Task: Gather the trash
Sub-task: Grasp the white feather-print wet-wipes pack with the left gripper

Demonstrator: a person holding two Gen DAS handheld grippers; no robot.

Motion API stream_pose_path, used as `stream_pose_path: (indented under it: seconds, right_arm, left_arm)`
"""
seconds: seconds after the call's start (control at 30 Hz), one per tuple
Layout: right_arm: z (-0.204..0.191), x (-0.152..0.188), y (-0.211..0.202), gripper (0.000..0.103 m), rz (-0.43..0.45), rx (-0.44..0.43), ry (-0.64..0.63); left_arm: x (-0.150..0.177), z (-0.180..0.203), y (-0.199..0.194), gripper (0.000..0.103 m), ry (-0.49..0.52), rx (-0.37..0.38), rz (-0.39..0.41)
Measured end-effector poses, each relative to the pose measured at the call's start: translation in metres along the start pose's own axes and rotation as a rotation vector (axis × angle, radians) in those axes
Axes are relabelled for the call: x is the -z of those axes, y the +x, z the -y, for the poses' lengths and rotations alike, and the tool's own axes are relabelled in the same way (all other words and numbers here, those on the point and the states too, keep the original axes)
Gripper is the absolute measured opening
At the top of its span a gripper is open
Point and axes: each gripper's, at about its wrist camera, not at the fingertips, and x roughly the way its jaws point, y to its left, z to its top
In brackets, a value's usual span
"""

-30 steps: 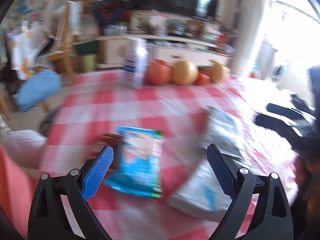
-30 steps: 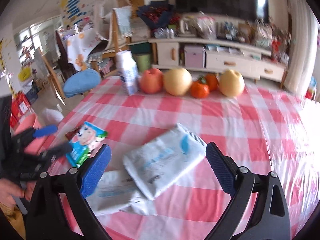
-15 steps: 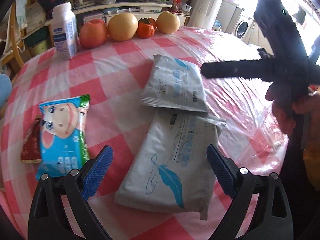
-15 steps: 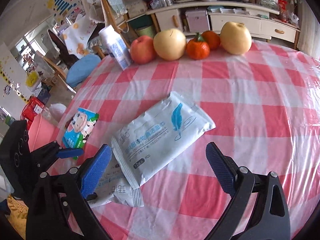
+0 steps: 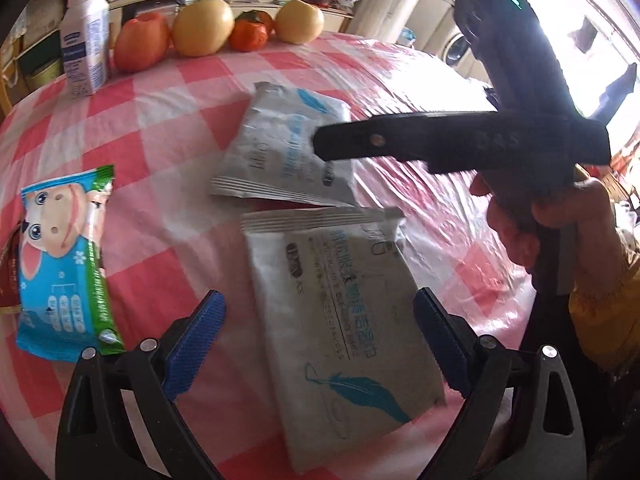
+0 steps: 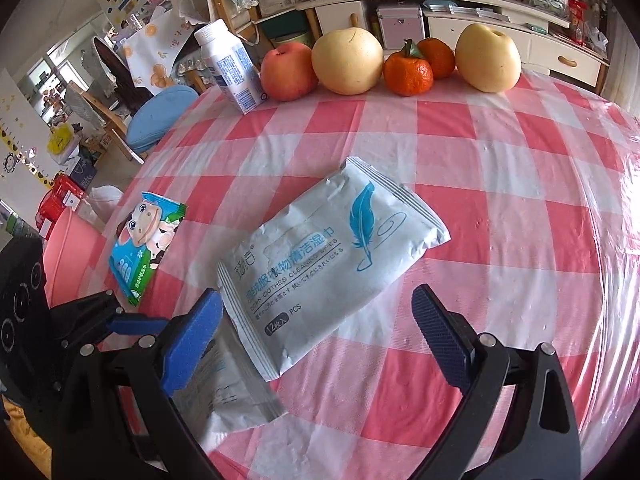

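Fingers of your left gripper stand wide apart with nothing held, straddling the near pack at the lower middle of the left view. Its upper edge tucks just under the far pack at centre. The right gripper's arm crosses the upper right of the frame above that pack, so come down straight and close on the near pack's long sides without dragging its neighbour. A snack bag lies at the left edge, well apart.

Your right gripper is equally wide open and empty in its own view, with the far pack at centre frame between its blue pads. The near pack shows behind the lower-left pad. Lower squarely; these soft packs probably buckle if pinched near a corner. The bin waits at the left edge.
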Motion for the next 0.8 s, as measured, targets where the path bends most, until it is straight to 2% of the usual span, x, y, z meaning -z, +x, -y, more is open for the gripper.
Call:
stream_pose_path:
  seconds: [0.13, 0.4, 0.53, 0.63, 0.8]
  right_arm:
    - [-0.005, 0.0, 0.001, 0.096, 0.006, 0.008, -0.023]
    - [-0.008, 0.0, 0.0, 0.096, 0.016, 0.014, -0.039]
    - [-0.006, 0.0, -0.004, 0.096, 0.027, 0.015, -0.033]
    - [-0.004, -0.001, -0.007, 0.096, 0.039, 0.013, -0.023]
    - [-0.004, -0.001, -0.008, 0.096, 0.044, 0.012, -0.023]
  left_arm:
    - [0.004, 0.015, 0.002, 0.094, 0.035, -0.008, -0.027]
    - [0.008, 0.034, 0.004, 0.094, -0.068, -0.076, -0.031]
    - [0.009, 0.047, 0.002, 0.094, -0.049, -0.108, -0.028]
    - [0.009, 0.052, -0.003, 0.094, -0.07, -0.09, -0.016]
    - [0.011, 0.068, 0.015, 0.094, -0.042, -0.153, -0.064]
